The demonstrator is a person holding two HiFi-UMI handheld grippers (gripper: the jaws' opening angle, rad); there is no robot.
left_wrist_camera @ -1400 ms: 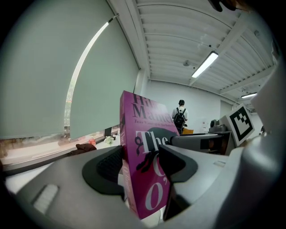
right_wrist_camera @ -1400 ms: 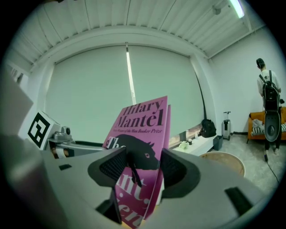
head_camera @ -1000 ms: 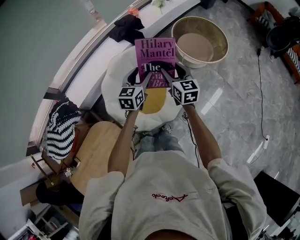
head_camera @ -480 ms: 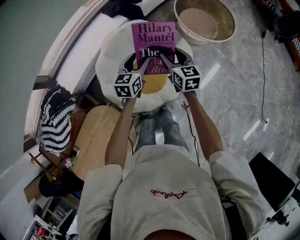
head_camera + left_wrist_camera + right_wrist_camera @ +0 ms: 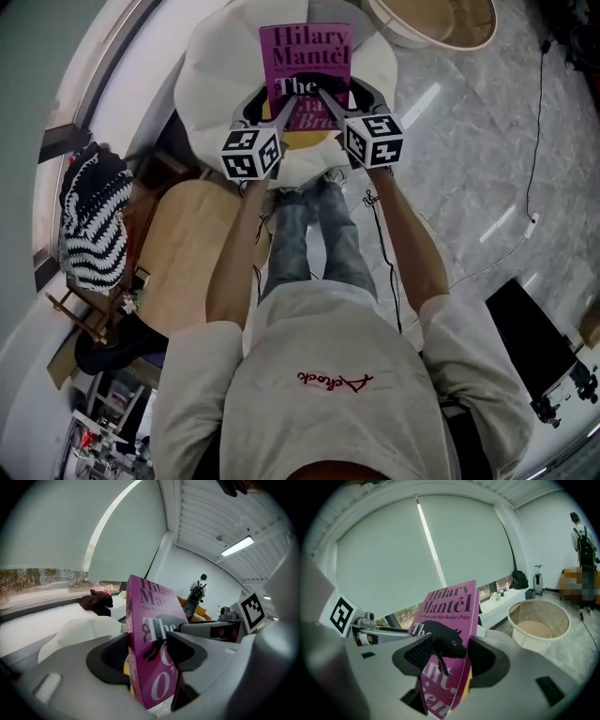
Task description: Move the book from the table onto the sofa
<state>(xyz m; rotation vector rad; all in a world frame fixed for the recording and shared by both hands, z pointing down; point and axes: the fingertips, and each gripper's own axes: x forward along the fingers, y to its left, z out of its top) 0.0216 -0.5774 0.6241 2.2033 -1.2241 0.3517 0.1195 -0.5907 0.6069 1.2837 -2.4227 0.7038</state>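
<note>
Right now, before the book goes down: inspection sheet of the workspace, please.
Surface: white round sofa, yellow centre, under the book; wooden table at the person's left.
Job's things: magenta book, held over the sofa, not yet laid down.
Clutter: striped cloth beside the table; beige tub on the floor.
Grippers: left gripper and right gripper both shut on the book's lower part.
Cables: thin cable on the floor, right side.
Surroundings: marble floor; window blind.
</note>
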